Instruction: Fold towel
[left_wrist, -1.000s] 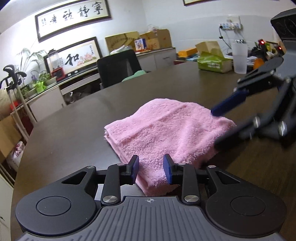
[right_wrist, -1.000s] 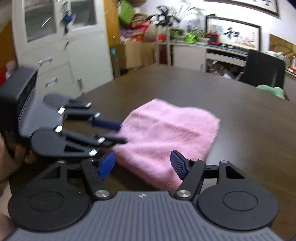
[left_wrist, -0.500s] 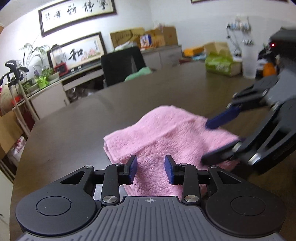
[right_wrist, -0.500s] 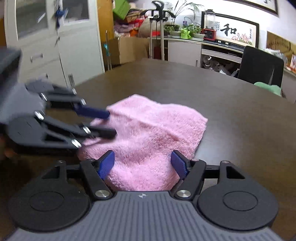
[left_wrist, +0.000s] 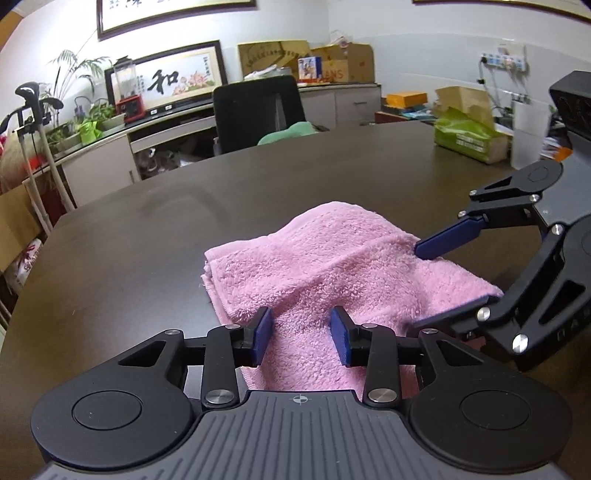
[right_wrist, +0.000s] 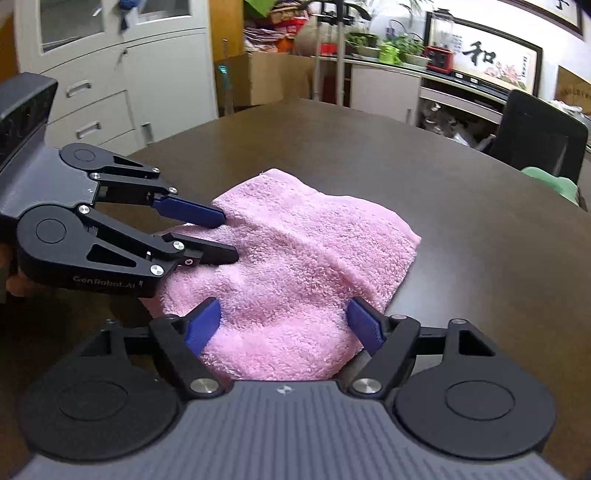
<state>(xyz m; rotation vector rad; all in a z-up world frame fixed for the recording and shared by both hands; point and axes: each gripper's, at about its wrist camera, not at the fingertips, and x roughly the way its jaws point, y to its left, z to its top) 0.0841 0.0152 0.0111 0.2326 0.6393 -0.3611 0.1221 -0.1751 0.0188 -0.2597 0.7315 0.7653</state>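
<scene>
A pink folded towel (left_wrist: 332, 266) (right_wrist: 306, 258) lies on the dark brown table (left_wrist: 147, 240) (right_wrist: 480, 258), rumpled, with a ridge across its top. My left gripper (left_wrist: 301, 332) (right_wrist: 225, 236) hangs over one edge of the towel. Its jaws are opening, with towel pile showing in the gap and the pads not pressing on it. My right gripper (right_wrist: 283, 317) (left_wrist: 419, 288) comes in from the neighbouring side. Its jaws are opening wide and straddle the towel's near edge, with the blue pads (right_wrist: 203, 325) clear of the cloth. The two grippers stand close together.
A black office chair (left_wrist: 258, 110) stands at the table's far side. A green tissue pack (left_wrist: 465, 138) and a white cup (left_wrist: 528, 133) sit at the far right of the table. White cabinets (right_wrist: 110, 74) stand beyond the table's left end.
Both grippers have moved in over the towel. The right jaws have spread wider and the left slightly. The towel's flat top has bunched into a ridge.
</scene>
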